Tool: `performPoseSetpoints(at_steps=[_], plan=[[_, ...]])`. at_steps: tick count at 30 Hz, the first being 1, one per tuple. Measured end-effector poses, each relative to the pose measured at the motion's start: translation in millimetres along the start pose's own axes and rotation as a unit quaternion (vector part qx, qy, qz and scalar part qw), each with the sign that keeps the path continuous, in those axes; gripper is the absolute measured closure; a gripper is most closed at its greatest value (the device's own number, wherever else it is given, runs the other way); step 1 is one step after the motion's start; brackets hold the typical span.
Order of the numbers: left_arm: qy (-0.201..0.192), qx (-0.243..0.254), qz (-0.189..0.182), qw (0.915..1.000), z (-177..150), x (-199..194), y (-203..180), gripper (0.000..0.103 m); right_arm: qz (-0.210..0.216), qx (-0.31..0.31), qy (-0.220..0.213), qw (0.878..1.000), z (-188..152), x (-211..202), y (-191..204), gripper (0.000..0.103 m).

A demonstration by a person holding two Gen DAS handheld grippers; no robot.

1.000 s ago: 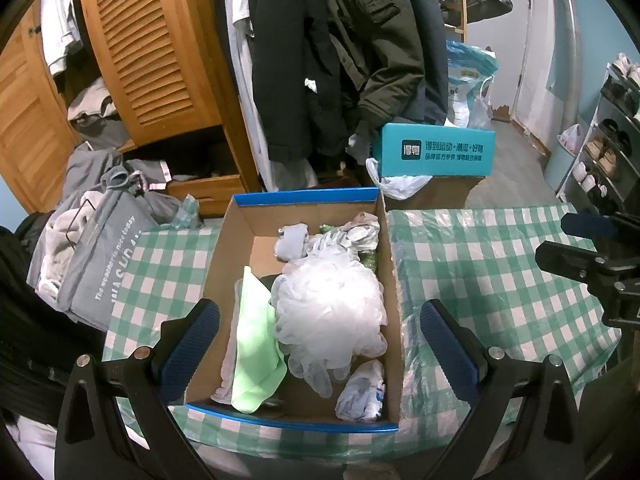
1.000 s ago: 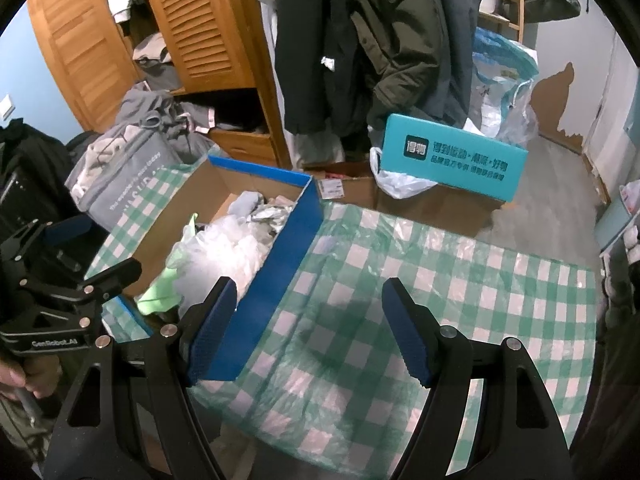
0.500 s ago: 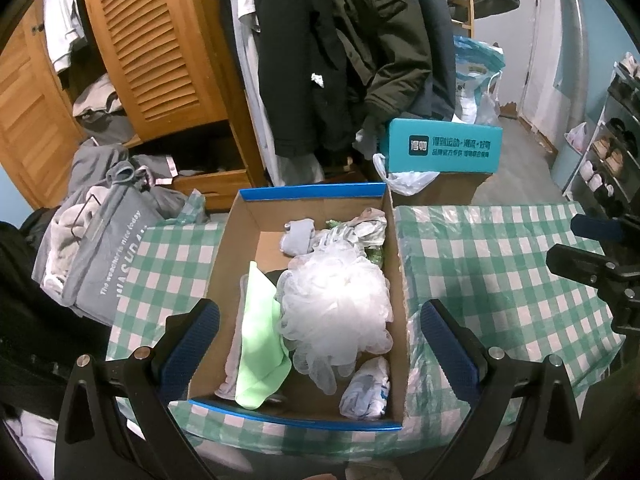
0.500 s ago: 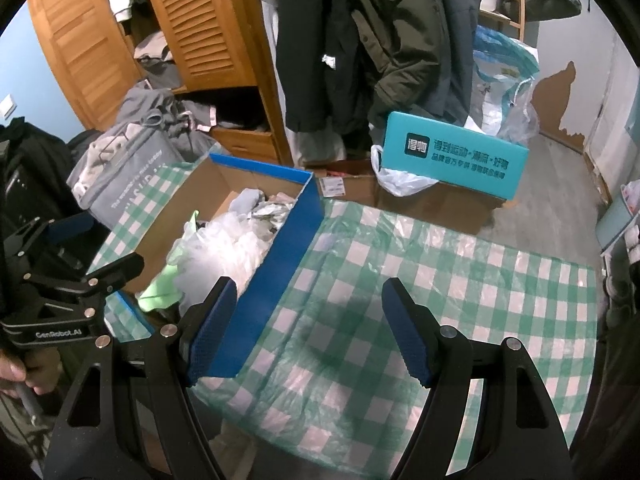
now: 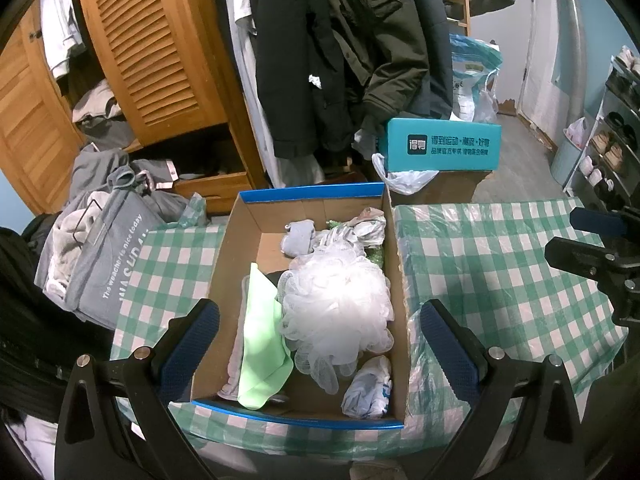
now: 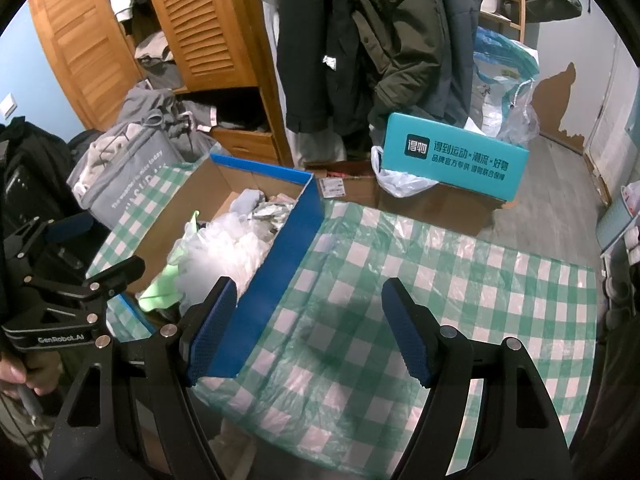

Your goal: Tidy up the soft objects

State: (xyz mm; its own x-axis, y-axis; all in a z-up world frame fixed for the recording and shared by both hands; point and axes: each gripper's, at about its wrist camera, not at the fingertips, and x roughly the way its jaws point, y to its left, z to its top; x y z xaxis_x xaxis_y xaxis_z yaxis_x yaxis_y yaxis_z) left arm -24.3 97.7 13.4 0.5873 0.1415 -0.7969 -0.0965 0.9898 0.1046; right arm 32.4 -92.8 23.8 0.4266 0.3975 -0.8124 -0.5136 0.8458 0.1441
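Soft items all lie inside the box [image 5: 394,248]; your left gripper [image 5: 320,340] and right gripper [image 6: 308,332] hover agape, empty: loading or unloading unclear.

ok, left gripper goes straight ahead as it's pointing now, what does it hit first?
Probably the white mesh bath pouf in the open cardboard box: it sits centred between the open left gripper fingers and piled highest. Depth is uncertain.

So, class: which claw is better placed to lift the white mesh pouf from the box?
Left. The left claw hangs open above the white mesh pouf in the box; the right claw faces bare tablecloth.
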Motion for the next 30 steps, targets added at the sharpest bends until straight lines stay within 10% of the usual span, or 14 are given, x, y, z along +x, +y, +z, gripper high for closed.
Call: performPoseSetpoints(at_steps=[30], plan=[[0.0, 0.002, -0.001, 1.0, 0.4, -0.8, -1.1, 0.002, 0.0, 0.0, 0.0, 1.0, -0.6, -0.3, 0.0, 0.029]])
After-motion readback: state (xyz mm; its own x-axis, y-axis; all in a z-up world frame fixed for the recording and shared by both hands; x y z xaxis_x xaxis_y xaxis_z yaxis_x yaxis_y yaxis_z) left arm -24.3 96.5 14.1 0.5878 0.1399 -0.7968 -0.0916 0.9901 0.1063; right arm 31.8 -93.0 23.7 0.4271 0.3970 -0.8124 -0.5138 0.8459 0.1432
